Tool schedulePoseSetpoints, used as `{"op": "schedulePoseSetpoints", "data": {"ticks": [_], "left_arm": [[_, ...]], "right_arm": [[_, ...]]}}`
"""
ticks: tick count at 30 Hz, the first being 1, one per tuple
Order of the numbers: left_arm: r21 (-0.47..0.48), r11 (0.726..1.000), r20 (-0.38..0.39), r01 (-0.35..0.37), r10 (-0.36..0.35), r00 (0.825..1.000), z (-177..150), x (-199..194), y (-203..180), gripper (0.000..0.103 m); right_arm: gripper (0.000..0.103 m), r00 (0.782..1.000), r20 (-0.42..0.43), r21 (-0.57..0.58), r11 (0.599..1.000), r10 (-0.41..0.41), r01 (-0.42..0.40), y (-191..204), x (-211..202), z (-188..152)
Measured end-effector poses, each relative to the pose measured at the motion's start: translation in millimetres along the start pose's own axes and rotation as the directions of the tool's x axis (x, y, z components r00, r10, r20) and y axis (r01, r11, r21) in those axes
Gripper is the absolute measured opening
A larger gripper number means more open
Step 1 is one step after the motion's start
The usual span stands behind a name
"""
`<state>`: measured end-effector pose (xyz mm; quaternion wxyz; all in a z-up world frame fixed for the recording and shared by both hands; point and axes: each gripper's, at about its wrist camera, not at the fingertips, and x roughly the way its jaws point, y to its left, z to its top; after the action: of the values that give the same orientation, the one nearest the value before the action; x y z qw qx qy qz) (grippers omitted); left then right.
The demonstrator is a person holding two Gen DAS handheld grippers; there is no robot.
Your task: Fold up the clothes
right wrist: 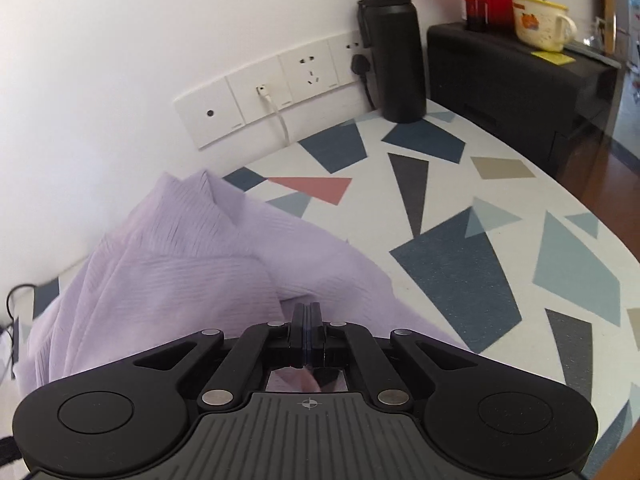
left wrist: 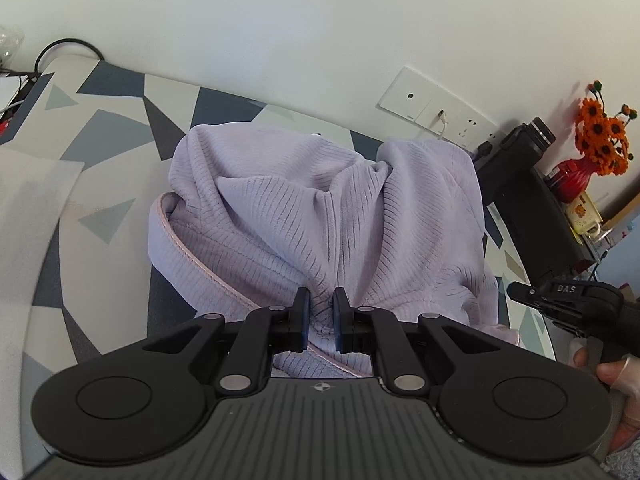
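While the left gripper (left wrist: pixel 320 312) pinches the lilac ribbed garment (left wrist: pixel 312 216) and the right gripper (right wrist: pixel 306 320) is clamped, empty, beside it, draw folds flat.

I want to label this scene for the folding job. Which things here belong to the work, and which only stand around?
Belong to the job:
- lilac ribbed garment
- left tool, clamped on a fold of the garment
- right tool, shut

Only standing around:
- black bottle
- red vase with orange flowers
- yellow mug
- wall sockets
- patterned table
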<state>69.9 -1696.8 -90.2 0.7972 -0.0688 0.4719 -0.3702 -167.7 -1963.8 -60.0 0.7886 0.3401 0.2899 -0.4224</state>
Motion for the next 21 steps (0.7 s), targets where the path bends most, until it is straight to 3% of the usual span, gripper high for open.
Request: {"op": "schedulePoseSetpoints", "data": {"ticks": [3, 5, 7, 12, 15, 21], "left_arm": [[-0.018, 1.0, 0.008, -0.004, 0.004, 1.0, 1, -4, 1, 0.012], [-0.025, 1.0, 0.017, -0.004, 0.004, 1.0, 1, -8, 2, 0.012], [-0.031, 1.0, 0.028, -0.003, 0.004, 1.0, 0, -13, 3, 0.012], [-0.062, 0.998, 0.031, -0.01, 0.012, 0.999, -5, -22, 11, 0.012], [-0.076, 0.997, 0.017, -0.018, 0.019, 1.0, -5, -23, 13, 0.012], [-0.071, 0.997, 0.01, -0.029, 0.03, 1.0, 3, -18, 10, 0.012]], "right_arm": [[0.001, 1.0, -0.015, -0.022, 0.999, 0.025, -0.026, 3, 1, 2], [0.011, 0.999, -0.031, -0.037, 0.998, 0.039, -0.04, 9, 4, 0], [0.032, 0.998, -0.041, -0.058, 0.997, 0.051, -0.054, 16, 8, -3], [0.041, 0.993, -0.097, -0.07, 0.995, 0.063, -0.07, 28, 22, -13], [0.042, 0.989, -0.125, -0.059, 0.994, 0.08, -0.088, 34, 26, -17], [0.048, 0.987, -0.103, -0.174, 0.975, 0.125, -0.141, 46, 8, -27]]}}
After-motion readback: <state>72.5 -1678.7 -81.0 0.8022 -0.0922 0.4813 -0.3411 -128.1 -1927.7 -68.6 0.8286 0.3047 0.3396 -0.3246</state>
